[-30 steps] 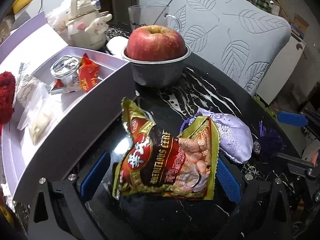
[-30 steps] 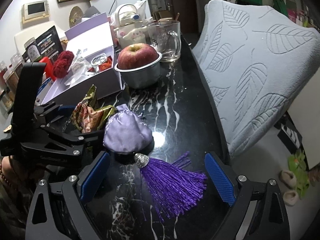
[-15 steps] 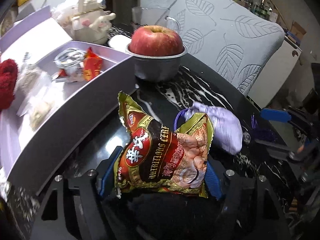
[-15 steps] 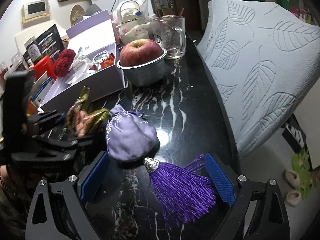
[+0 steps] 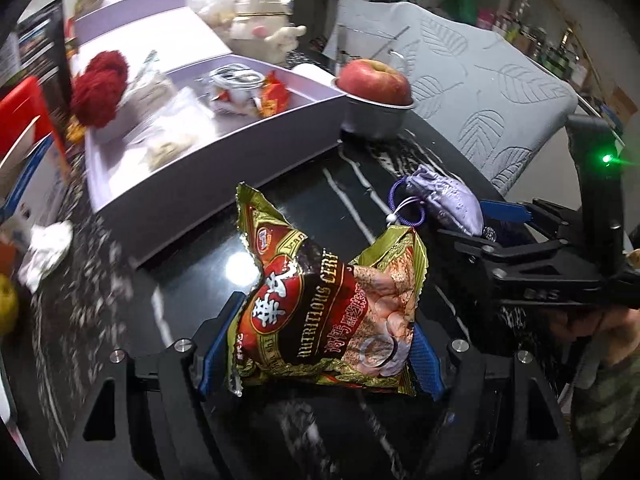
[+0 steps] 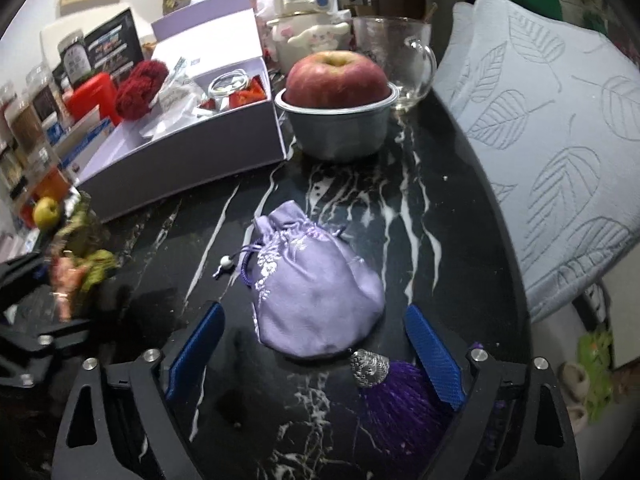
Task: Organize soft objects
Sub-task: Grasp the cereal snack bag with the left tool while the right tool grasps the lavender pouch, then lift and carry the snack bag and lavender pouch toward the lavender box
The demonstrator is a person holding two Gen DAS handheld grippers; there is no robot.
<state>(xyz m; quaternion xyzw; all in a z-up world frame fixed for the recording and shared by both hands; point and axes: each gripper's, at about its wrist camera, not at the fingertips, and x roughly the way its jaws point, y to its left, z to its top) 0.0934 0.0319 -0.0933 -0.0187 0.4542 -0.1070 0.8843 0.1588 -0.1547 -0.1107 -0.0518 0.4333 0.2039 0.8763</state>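
Although the left gripper [image 5: 320, 344] clearly pinches one snack packet [image 5: 324, 304] between its blue pads, the packet's lower edge hides where the pads meet it, and in the right wrist view the same packet is only a blurred smear at the left edge. Whether the packet hangs clear of the black marble table [image 6: 460, 208] is hard to tell. One lilac drawstring pouch [image 6: 312, 292] lies on the table between the spread fingers of the right gripper [image 6: 316, 356], touching neither pad; its single purple tassel [image 6: 404, 400] lies against the right pad, partly cut off by the gripper body. Beyond stands one open lilac box [image 6: 188, 152] holding a red woolly item [image 6: 140, 88], a small jar and several wrappers too blurred to count. Just beside the box, one apple [image 6: 336, 80] sits in one metal bowl [image 6: 340, 132].
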